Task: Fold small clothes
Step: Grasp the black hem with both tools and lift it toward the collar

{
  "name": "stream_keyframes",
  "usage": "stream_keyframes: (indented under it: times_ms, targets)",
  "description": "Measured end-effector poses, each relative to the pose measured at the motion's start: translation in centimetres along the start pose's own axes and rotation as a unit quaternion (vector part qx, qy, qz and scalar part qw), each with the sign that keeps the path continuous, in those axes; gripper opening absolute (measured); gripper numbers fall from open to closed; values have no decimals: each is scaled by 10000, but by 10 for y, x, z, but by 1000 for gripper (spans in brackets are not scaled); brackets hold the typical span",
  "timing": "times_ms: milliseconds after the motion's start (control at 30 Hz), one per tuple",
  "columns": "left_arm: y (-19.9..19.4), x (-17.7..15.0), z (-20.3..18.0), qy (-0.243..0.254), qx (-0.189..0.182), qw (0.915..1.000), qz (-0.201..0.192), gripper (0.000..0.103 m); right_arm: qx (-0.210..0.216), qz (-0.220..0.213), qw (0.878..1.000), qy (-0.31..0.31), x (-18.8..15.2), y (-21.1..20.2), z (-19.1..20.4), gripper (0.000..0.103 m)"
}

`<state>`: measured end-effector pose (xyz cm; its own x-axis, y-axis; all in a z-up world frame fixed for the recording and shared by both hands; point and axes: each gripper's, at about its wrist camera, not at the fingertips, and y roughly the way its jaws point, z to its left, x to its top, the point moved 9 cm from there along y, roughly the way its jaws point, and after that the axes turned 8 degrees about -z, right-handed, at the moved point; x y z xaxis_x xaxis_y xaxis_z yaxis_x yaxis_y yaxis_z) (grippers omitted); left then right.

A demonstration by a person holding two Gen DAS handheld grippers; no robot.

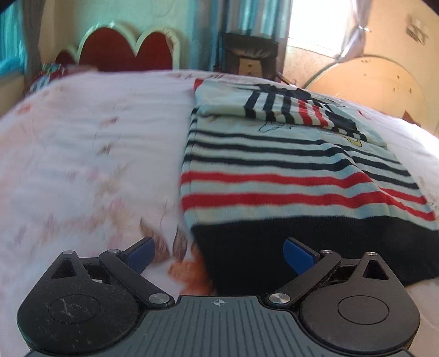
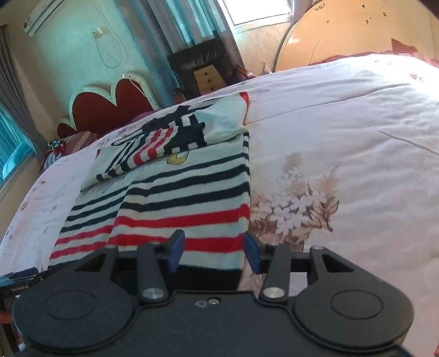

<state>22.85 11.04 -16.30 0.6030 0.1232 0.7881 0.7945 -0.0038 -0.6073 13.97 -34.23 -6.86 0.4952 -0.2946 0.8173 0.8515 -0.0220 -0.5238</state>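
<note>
Nearest the lens in the left wrist view is the left gripper [image 1: 219, 254], its two blue fingers [image 1: 142, 251] spread wide with nothing caught between them; they hover over the sweater's dark hem and the bare quilt beside it. One striped sweater [image 1: 288, 175] lies flat on the floral quilt [image 1: 90, 153], to the right of centre in that view, pale with navy and red bands and a dark navy hem [image 1: 315, 247] at the near edge. Both its sides are turned in over the body, and one sleeve [image 1: 296, 109] lies crosswise over the chest. Behind the bed stands one red scalloped headboard [image 1: 123, 49], and to its right one dark armchair [image 1: 247, 52] with a small wooden drawer unit on it; what the drawers hold cannot be seen. In the right wrist view the right gripper [image 2: 212, 251] has its two blue fingers [image 2: 175, 248] partly apart, over the sweater's lower right corner and not pressing on it. The sweater [image 2: 186, 197] fills the middle there, with the quilt's one clear printed flower spray [image 2: 296, 203] just beside it on the right. One air conditioner [image 2: 41, 16] hangs high on the wall at far left.
</note>
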Motion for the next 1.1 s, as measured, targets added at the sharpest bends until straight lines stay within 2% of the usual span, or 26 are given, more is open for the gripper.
stream_keyframes:
  times_ms: [33,133,167,367,533,700,733,767,833,900,1100]
  targets:
    - [-4,-5,5,-195,-47,9998,32,99,20,39,10000,-6,-6,-4,0,46]
    - [-13,-16,17,-573,-182,9981,113,82,69,141,9999,50,-22,-14,-1,46]
    - [-17,-18,19,-647,-223,9976,126,81,99,171,9998,97,-26,-17,-2,46]
    - [-27,-29,26,-1384,-624,9882,193,81,201,338,9984,416,-48,-25,-4,46]
    - [-15,-27,22,-1570,-1053,9815,298,81,226,441,9958,771,-56,-21,-15,46]
    - [9,-13,14,-1748,-1459,9730,387,81,523,624,9879,1322,-59,-9,-21,45]
    - [14,-9,13,-1826,-1536,9703,393,78,564,642,9864,1407,-59,-6,-21,45]
    - [18,-7,12,-1859,-1613,9684,400,61,623,658,9846,1494,-58,-4,-21,45]
    - [29,-8,9,-1946,-1728,9638,577,35,745,693,9809,1656,-56,3,-20,45]
    - [34,-10,4,-2119,-1935,9561,593,35,838,706,9778,1783,-54,10,-19,45]
    - [32,-20,-1,-2296,-2288,9436,672,36,1075,849,9693,2042,-54,18,-14,43]
